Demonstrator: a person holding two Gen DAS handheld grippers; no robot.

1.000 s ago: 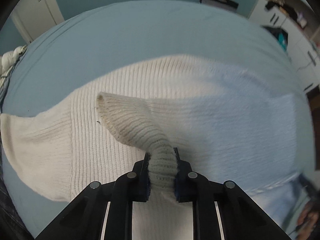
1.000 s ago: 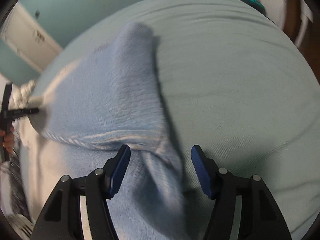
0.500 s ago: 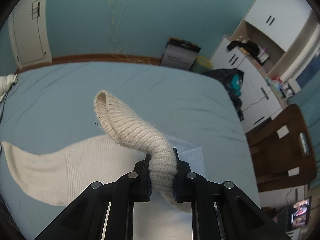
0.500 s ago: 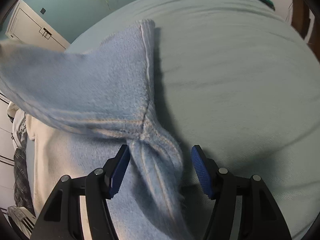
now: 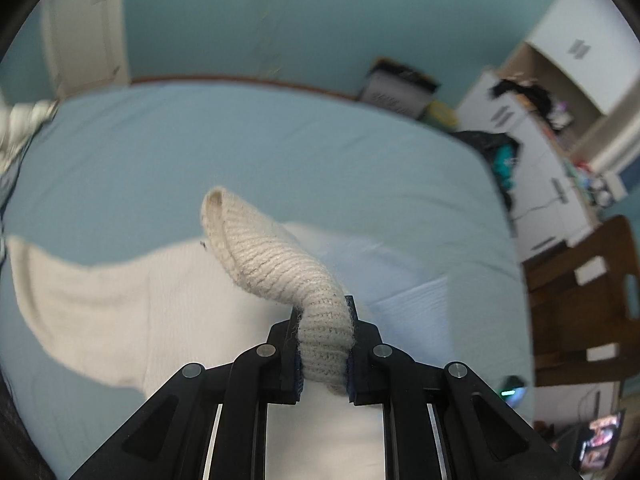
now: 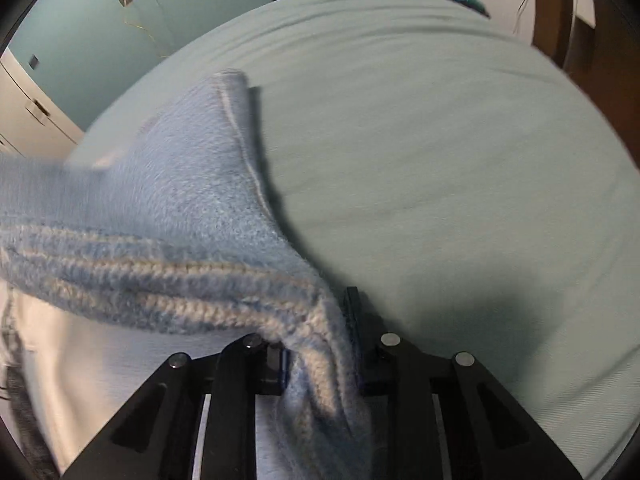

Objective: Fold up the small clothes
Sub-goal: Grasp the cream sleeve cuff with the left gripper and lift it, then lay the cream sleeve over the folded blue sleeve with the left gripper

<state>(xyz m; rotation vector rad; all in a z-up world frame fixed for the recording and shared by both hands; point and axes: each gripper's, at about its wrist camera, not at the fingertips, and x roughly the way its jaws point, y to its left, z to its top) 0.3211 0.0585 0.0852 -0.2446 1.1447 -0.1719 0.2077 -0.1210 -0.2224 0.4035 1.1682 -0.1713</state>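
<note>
A small garment, cream rib knit [image 5: 100, 300] on one side and light blue fleece [image 5: 404, 280] on the other, lies partly on the pale blue bed sheet [image 5: 240, 140]. My left gripper [image 5: 323, 320] is shut on a cream ribbed cuff [image 5: 260, 248], which curls up and forward above the bed. In the right wrist view my right gripper [image 6: 320, 320] has its jaws closing, and the pads press on a stitched edge of the blue fleece [image 6: 192, 184]. That fleece stretches taut off to the left. The sheet [image 6: 440, 160] lies bare to the right of it.
Past the bed's right edge stand a brown wooden chair [image 5: 580, 300] and white cabinets [image 5: 540, 152] with clutter. A dark box [image 5: 400, 88] leans on the teal wall, and a white door [image 5: 84, 28] is at far left. The chair [image 6: 560, 20] also shows at top right.
The left gripper has risen, drawing the cream cuff and the garment up off the bed. The right jaws, wide apart before, have come together on the blue fleece edge.
</note>
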